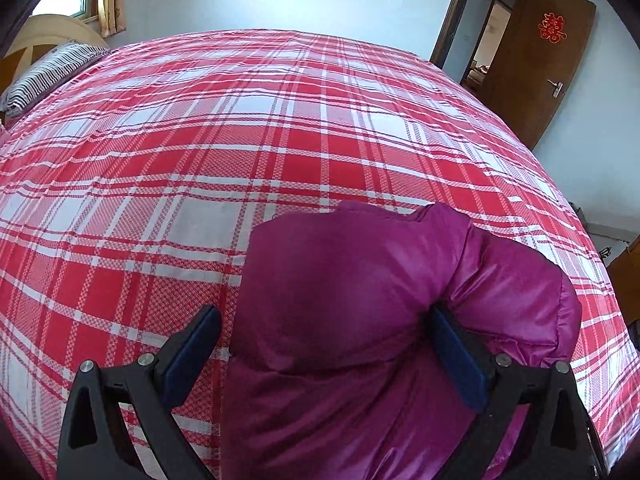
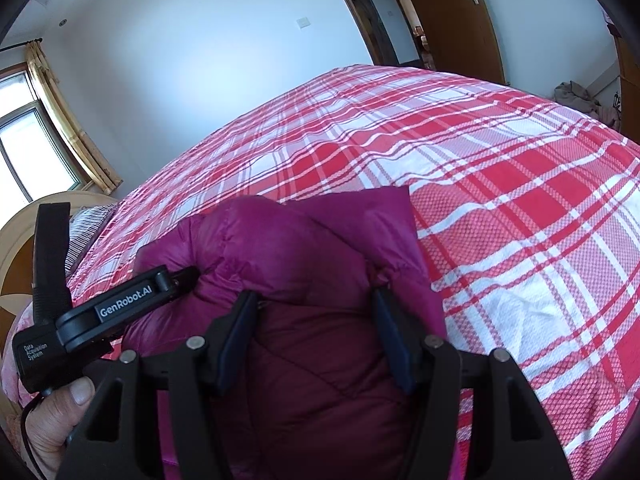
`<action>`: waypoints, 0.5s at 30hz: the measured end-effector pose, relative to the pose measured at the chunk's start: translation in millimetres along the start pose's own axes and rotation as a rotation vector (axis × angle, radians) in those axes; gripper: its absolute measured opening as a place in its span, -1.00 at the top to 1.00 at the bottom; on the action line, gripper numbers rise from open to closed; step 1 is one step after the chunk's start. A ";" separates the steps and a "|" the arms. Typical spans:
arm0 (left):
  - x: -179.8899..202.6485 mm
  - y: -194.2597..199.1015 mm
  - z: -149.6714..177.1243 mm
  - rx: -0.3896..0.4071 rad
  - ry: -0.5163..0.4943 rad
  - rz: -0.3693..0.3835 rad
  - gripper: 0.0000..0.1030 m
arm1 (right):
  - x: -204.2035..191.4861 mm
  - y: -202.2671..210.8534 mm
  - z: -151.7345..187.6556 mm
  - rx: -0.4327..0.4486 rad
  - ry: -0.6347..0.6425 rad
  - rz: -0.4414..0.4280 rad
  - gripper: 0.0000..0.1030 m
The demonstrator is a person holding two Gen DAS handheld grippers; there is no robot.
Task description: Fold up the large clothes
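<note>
A puffy purple jacket [image 1: 360,280] lies bunched on the red and white checked bed cover [image 1: 200,140]. My left gripper [image 1: 324,312] is open wide over the jacket's left edge. Its right finger [image 1: 456,352] digs into a fold, and its left finger [image 1: 192,352] stands clear over the cover. In the right wrist view the jacket [image 2: 304,248] bulges up between the fingers of my right gripper [image 2: 314,294], which is shut on it with both pads pressed into the fabric. The left gripper [image 2: 122,240] shows there too, one fingertip touching the jacket's left side.
A striped pillow [image 1: 44,76] and a pale headboard [image 1: 48,32] lie at the bed's far left by a window [image 2: 24,144]. A brown door [image 1: 552,60] stands open at the far right. A heap of clothes [image 2: 576,96] sits beyond the bed. A hand [image 2: 52,412] holds the left gripper.
</note>
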State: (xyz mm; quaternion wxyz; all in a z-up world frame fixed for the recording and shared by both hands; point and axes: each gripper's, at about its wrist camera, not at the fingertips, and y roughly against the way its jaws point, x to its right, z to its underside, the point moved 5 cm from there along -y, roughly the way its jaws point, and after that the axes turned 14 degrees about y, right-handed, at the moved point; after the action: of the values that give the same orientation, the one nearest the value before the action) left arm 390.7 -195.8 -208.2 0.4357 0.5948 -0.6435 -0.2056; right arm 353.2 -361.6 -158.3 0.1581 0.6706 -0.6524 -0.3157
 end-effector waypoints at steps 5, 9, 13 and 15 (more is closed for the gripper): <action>-0.8 -1.0 0.2 -0.004 0.006 0.008 -0.99 | -0.3 -0.4 0.4 -0.001 0.005 0.007 -0.21; -1.7 -2.8 1.0 -0.014 0.015 0.021 -0.99 | 0.0 0.3 0.6 0.001 0.005 0.008 -0.21; -1.8 -3.7 1.2 -0.018 0.019 0.025 -0.99 | 1.2 1.4 1.1 0.006 -0.003 -0.001 -0.21; -1.4 -3.4 1.6 -0.019 0.020 0.027 -0.99 | 0.8 1.1 1.0 0.003 0.000 0.002 -0.21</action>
State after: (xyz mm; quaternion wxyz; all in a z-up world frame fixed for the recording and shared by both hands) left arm 391.4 -195.6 -212.2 0.4504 0.5840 -0.6451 -0.1998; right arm 351.7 -362.2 -158.6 0.1573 0.6701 -0.6537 -0.3146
